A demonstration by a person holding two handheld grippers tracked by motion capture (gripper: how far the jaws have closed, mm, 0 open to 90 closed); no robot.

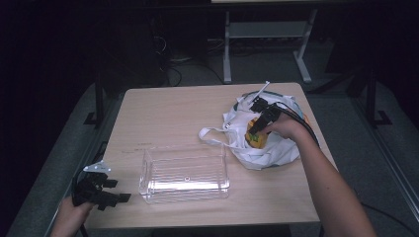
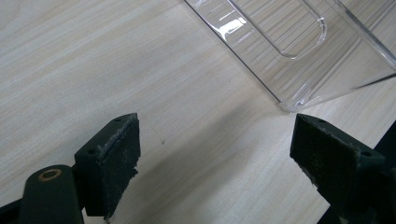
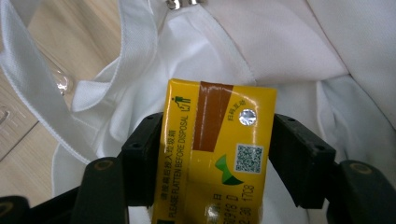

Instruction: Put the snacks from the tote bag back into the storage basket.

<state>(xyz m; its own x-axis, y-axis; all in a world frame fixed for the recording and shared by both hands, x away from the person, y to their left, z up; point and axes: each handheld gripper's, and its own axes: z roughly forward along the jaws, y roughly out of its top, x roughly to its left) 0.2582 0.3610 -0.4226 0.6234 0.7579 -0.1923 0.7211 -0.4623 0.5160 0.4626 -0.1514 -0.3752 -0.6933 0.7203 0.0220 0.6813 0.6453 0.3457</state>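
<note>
We find left gripper (image 1: 111, 190) at table's (image 1: 173, 111) near-left corner, jaws wide, nothing between. Clear plastic bin (image 1: 185, 173) just beside it, centre-front. Further right, white cloth bag (image 1: 269, 148). We note right gripper (image 1: 257, 129) over bag, pads pressed either side of yellow carton (image 3: 212, 158).

Lab or recording room, not a home. Small light-wood desk (image 1: 197, 108) stands alone on grey carpet floor (image 1: 257, 66), surroundings dark. Behind it a white metal-framed bench (image 1: 267, 34) with bare legs and crossbar. Loose black cables (image 1: 170, 61) lie on the floor near dark equipment — test-setup look. A person sits at the desk with a cabled handheld gripper (image 1: 101, 190) in hand.
</note>
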